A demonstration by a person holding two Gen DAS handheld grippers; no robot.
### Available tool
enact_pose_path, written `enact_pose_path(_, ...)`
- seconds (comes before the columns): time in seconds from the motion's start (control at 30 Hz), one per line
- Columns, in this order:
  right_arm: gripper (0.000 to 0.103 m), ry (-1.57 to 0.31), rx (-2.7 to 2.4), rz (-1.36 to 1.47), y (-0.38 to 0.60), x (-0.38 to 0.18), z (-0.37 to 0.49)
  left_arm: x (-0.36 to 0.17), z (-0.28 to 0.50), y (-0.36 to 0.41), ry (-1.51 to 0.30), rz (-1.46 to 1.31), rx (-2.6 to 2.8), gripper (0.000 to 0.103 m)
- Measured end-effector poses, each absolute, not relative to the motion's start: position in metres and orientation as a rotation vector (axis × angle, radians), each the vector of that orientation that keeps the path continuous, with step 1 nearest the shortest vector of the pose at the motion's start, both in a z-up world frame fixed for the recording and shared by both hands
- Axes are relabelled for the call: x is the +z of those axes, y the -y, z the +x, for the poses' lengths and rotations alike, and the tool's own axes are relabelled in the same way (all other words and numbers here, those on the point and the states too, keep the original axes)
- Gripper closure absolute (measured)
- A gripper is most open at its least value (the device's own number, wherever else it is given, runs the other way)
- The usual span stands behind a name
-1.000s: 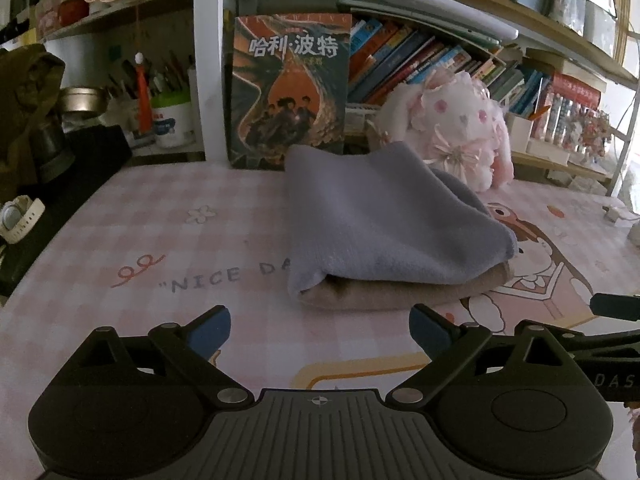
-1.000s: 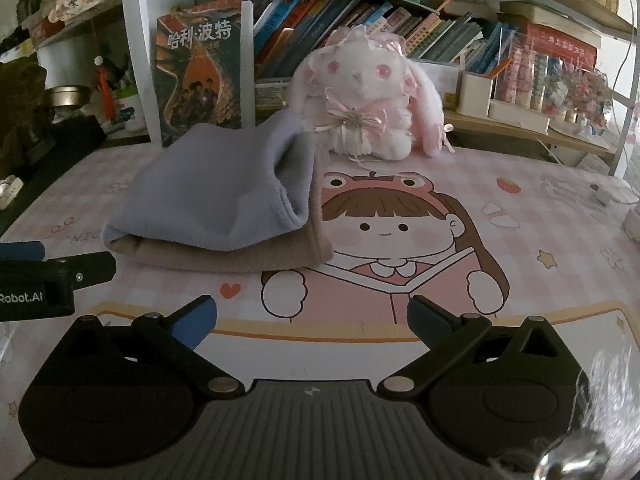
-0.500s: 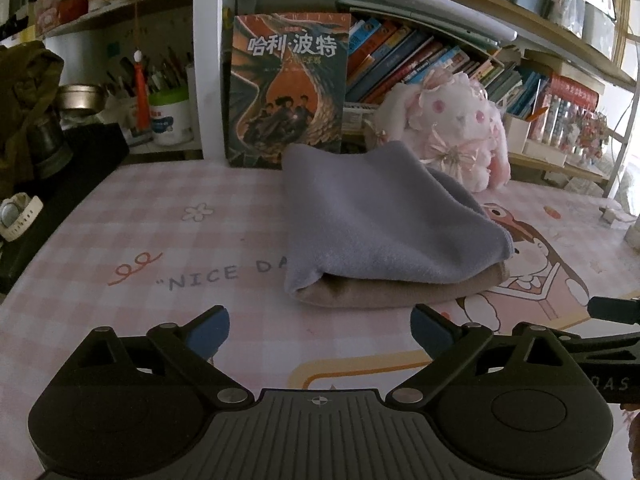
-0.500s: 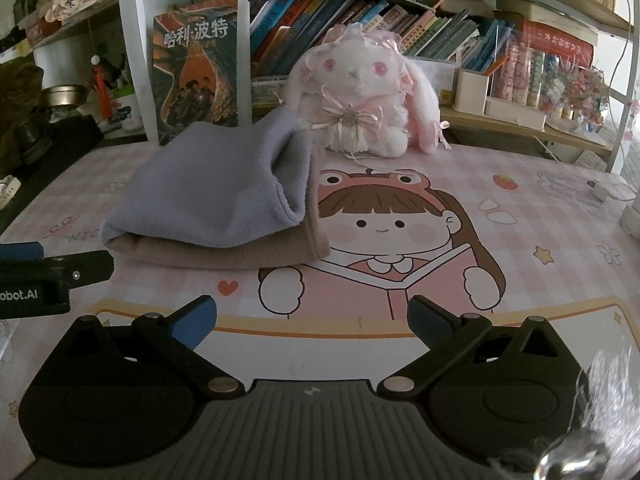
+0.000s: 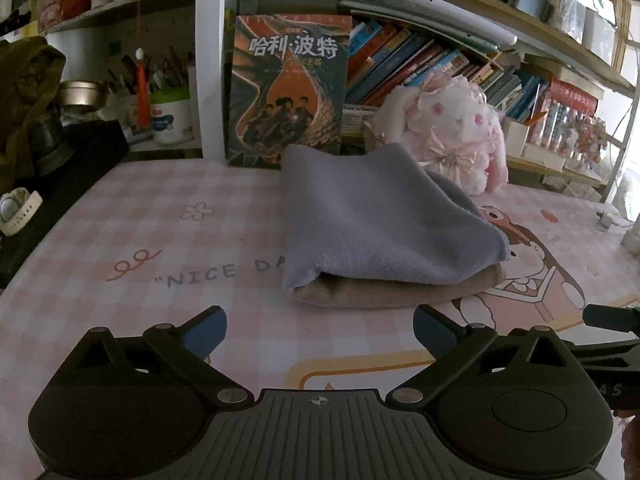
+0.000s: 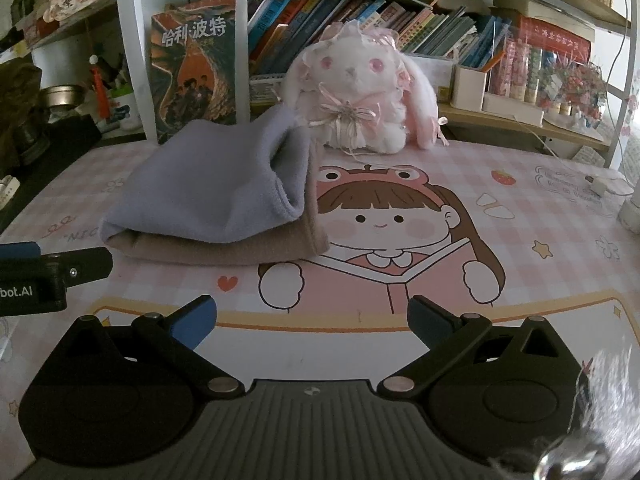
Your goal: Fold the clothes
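Note:
A folded grey cloth point(image 5: 372, 220) lies on top of a folded tan cloth point(image 5: 384, 290) on the pink checked desk mat; both show in the right wrist view as the grey cloth point(image 6: 208, 196) and the tan cloth point(image 6: 224, 248). My left gripper point(image 5: 320, 330) is open and empty, just in front of the stack. My right gripper point(image 6: 312, 322) is open and empty, to the right of and in front of the stack. The left gripper's side shows at the left edge of the right wrist view point(image 6: 52, 276).
A pink plush rabbit point(image 6: 356, 92) sits behind the stack. A large upright book point(image 5: 288, 92) and shelves of books point(image 6: 360, 20) stand at the back. A black item with a white watch point(image 5: 16, 212) lies at the left edge. A white cable point(image 6: 592, 184) lies far right.
Both grippers have drifted slightly back from the stack; they stay open and empty. The folded cloths have not moved.

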State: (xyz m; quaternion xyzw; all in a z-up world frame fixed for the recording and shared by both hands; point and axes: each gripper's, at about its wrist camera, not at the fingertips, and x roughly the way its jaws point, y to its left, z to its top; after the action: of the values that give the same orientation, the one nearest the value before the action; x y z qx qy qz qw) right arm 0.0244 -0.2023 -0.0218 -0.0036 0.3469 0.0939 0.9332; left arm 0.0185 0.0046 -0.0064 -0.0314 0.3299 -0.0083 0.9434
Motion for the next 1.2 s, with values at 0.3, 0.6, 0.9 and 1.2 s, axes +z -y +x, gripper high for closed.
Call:
enact_pose_path(0.3, 0.0, -0.702, 0.196, -0.004, 0.2016, -0.0217, 0.022, -0.0051, 0.017, -0.0028, -0.677, -0.059, -0.012, 0.002)
enact_pose_path(0.6, 0.0, -0.696, 0.204, 0.019, 0.2043, -0.0206, 0.0213, -0.003, 0.0162, -0.0006, -0.675, -0.048, -0.012, 0.002)
enact_pose_path(0.9, 0.0, -0.703, 0.203, 0.019, 0.2042, -0.0228, 0.0237, -0.0043, 0.0197, -0.0003, -0.686, -0.053, -0.015, 0.002)
enact_pose_path(1.2, 0.0, -0.701, 0.211, 0.006, 0.2017, -0.0235, 0.0257, -0.0056, 0.0219, -0.0004, -0.692, -0.057, -0.015, 0.002)
